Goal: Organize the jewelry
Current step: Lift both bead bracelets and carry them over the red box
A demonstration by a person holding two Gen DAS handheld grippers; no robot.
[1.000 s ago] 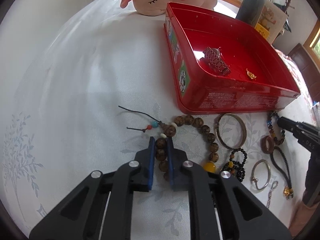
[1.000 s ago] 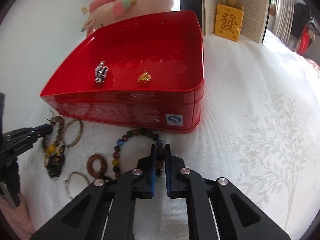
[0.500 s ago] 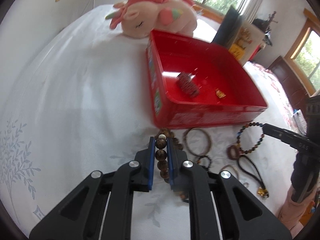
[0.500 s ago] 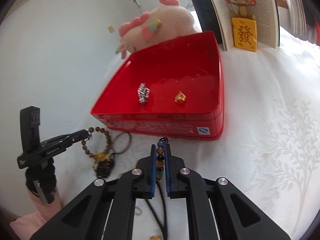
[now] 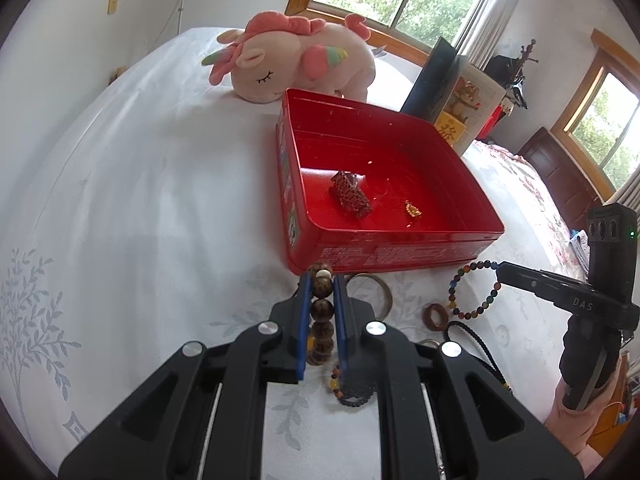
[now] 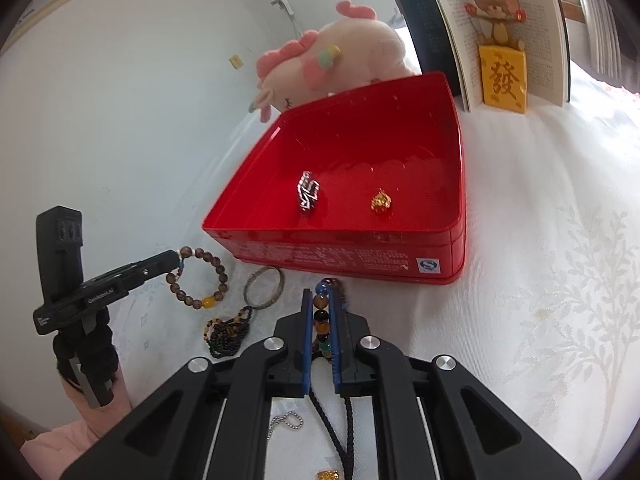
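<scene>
Left tongs (image 5: 320,300) pinch brown wooden bead bracelet (image 5: 321,320); right tongs (image 6: 322,312) pinch multicoloured bead bracelet (image 6: 322,316). Both hang short of red tin (image 5: 384,254). You clear near wall first, then release above tin floor.

Red tin (image 5: 400,236) set on white cloth (image 5: 140,208) woven with pale grey leaf sprigs; pink plush unicorn (image 5: 292,64); brown wooden-bead bracelet (image 5: 322,312); multicoloured bead bracelet (image 6: 322,312); gold charm (image 6: 381,201).

Left tongs (image 5: 321,292) clamp brown bead bracelet (image 5: 322,322), seemingly lifted, near red tin (image 5: 384,250).
</scene>
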